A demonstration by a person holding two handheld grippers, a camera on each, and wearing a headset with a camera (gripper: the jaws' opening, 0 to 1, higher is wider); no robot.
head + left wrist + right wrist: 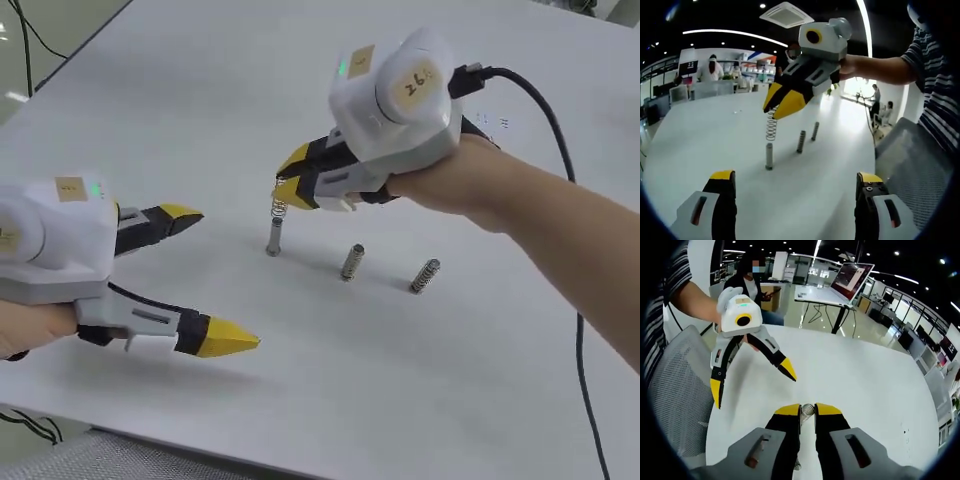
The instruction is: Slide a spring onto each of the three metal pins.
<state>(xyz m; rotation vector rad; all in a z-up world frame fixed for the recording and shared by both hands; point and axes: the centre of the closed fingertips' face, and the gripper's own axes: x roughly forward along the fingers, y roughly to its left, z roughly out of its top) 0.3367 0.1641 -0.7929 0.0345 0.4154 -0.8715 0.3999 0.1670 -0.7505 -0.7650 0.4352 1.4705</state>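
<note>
A spring (pixel 279 209) is gripped in the right gripper's (pixel 285 182) jaws, just above the bare pin (pixel 273 240) — the middle pin (pixel 352 262) and end pin (pixel 425 276) are already sprung. The left gripper's (pixel 230 277) jaws are held wide apart above the tabletop (pixel 400 380).

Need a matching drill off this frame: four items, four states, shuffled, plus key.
Items:
1. left gripper
2. right gripper
3. leftmost pin
4. far-right spring

States:
A. bare, directly below the held spring
B. open, holding nothing
C. already fitted, standing on the table
D. shut on the held spring

Pairs: 1-B, 2-D, 3-A, 4-C
</note>
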